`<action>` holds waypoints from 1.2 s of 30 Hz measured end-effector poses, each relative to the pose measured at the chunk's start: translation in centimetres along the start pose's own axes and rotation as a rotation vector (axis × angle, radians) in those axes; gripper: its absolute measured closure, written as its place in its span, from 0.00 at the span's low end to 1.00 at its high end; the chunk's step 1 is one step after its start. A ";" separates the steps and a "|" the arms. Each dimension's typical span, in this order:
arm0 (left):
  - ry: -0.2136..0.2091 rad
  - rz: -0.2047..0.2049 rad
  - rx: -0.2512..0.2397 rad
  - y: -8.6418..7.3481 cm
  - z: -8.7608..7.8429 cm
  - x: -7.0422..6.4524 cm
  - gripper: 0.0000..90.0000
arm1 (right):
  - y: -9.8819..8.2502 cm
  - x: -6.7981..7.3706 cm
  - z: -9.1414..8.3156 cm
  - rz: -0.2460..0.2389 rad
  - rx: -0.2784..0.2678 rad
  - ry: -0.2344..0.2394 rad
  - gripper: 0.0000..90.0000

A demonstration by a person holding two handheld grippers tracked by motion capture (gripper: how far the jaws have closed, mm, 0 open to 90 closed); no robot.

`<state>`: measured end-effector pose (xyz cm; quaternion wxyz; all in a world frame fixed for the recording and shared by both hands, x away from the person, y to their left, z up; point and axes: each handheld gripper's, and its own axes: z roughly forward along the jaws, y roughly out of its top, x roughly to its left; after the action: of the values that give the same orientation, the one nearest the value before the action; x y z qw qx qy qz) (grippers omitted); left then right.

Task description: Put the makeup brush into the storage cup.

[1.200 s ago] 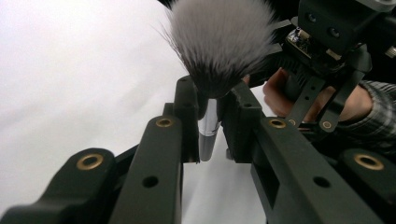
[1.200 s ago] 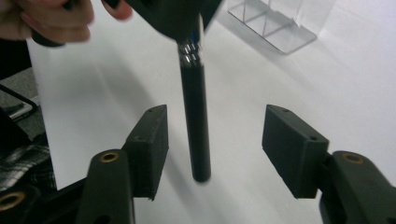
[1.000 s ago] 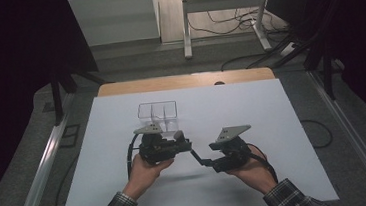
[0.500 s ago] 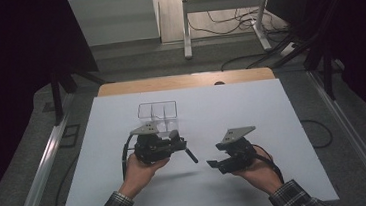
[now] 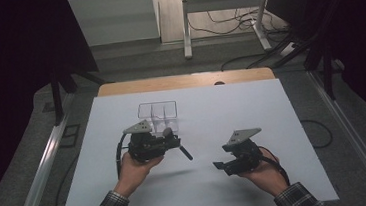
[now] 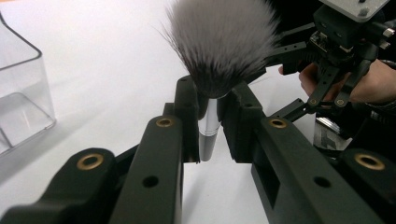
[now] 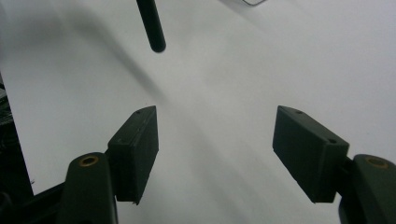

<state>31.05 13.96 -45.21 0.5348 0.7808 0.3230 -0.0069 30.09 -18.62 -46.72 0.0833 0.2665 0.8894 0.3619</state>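
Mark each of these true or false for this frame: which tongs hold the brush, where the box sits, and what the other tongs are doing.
1. The left tongs are shut on the brush. True.
2. The right tongs grip the brush handle. False: they are open and hold nothing; the handle tip hangs beyond them.
3. The clear box lies on the white sheet beyond the left tongs. True.
4. The brush stands inside the box. False: it is held in the air beside the box.
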 end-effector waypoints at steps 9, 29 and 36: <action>0.017 -0.003 -0.009 0.0 -0.4 0.2 0.85 | -0.6 -0.5 -0.7 0.027 0.001 -0.013 0.34; 0.078 0.029 0.000 0.7 -1.3 1.0 0.85 | -1.7 -1.4 -1.6 0.036 0.008 -0.054 0.09; 0.110 0.043 -0.005 1.2 -1.9 1.2 0.85 | -2.1 -1.7 -1.7 0.047 0.022 -0.041 0.03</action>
<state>31.99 15.87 -43.82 0.5180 0.7855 0.3352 0.0483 30.04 -21.79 -47.03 0.0899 0.2956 0.8850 0.3484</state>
